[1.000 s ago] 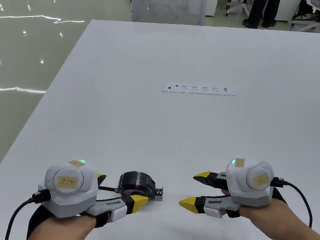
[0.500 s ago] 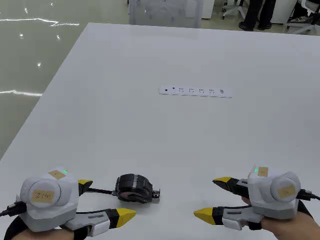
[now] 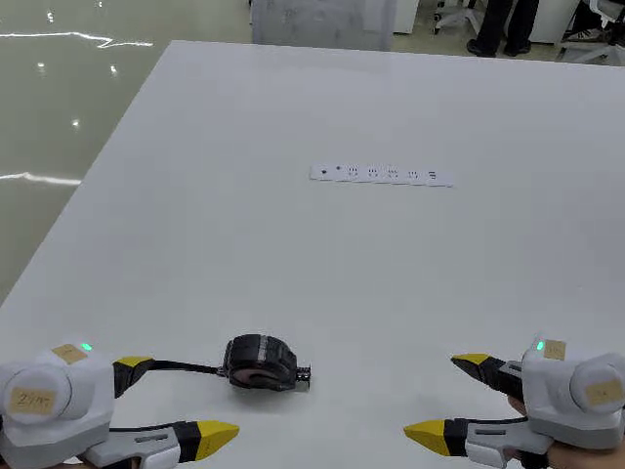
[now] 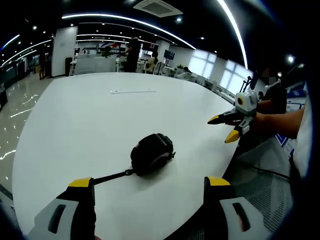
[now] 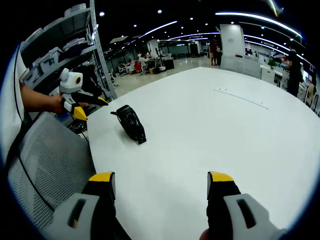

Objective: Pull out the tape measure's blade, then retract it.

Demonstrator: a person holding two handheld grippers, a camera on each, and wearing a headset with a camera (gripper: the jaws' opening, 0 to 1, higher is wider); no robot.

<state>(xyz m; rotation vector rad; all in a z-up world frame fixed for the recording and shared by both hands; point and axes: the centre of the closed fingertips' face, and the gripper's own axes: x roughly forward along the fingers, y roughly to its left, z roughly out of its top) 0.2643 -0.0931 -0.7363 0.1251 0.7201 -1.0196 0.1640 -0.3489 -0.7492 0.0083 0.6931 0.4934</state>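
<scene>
A black tape measure (image 3: pixel 261 362) lies on the white table (image 3: pixel 322 254) near its front edge, its wrist strap trailing left and its blade tip at the right. It sits in the left gripper view (image 4: pixel 152 151) and the right gripper view (image 5: pixel 131 121) too. My left gripper (image 3: pixel 176 403) stands open at the lower left, apart from the tape measure, with nothing between its yellow-tipped fingers. My right gripper (image 3: pixel 451 399) stands open at the lower right, also holding nothing. The blade is inside the case.
A white power strip (image 3: pixel 382 175) lies flat in the middle of the table. A grey mesh chair (image 5: pixel 47 165) stands at the table's near side. People stand beyond the far right corner. Shiny floor lies off the table's left edge.
Both grippers have drawn back toward me and apart from each other. The left gripper, which had its fingers at the tape measure, now stands clear of it. The tape measure stays on the table.
</scene>
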